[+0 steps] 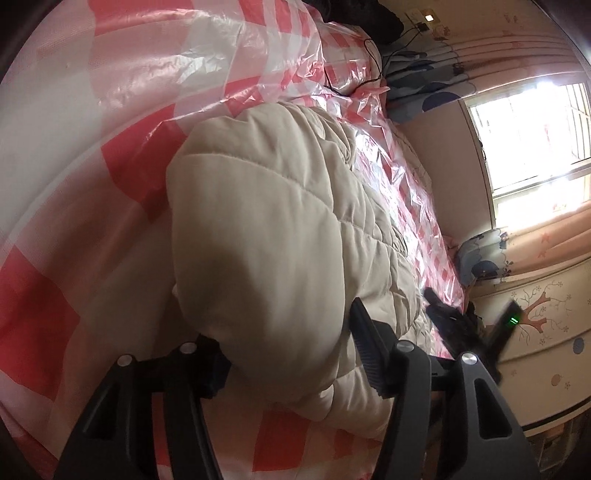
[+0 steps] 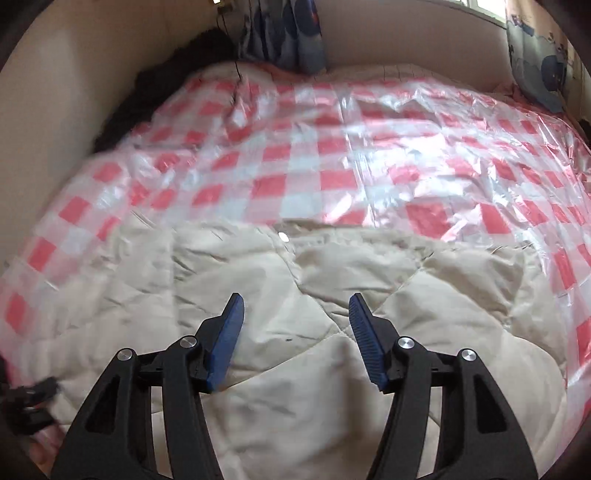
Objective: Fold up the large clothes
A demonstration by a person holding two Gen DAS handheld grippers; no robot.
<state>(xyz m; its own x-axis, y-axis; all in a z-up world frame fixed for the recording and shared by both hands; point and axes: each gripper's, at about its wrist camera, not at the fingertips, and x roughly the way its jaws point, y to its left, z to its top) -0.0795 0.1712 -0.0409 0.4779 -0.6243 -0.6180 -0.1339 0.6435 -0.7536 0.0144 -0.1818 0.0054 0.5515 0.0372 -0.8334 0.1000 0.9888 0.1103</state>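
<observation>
A large cream quilted jacket (image 1: 280, 229) lies on a bed covered with a red-and-white checked plastic sheet (image 1: 122, 155). In the left wrist view a puffy fold of the jacket bulges between my left gripper's (image 1: 288, 339) wide-apart fingers; the left finger is mostly hidden behind the cloth. The right gripper (image 1: 454, 325) shows as a dark shape at the jacket's far edge. In the right wrist view my right gripper (image 2: 295, 325) is open and empty, hovering just above the jacket (image 2: 332, 295), which spreads over the sheet (image 2: 303, 155).
A wall with a bright window (image 1: 532, 136) and peach curtains runs along the bed's far side. Blue patterned pillows (image 2: 288, 33) and a dark garment (image 2: 155, 92) with a cable lie at the head of the bed. A painted cabinet (image 1: 546, 332) stands nearby.
</observation>
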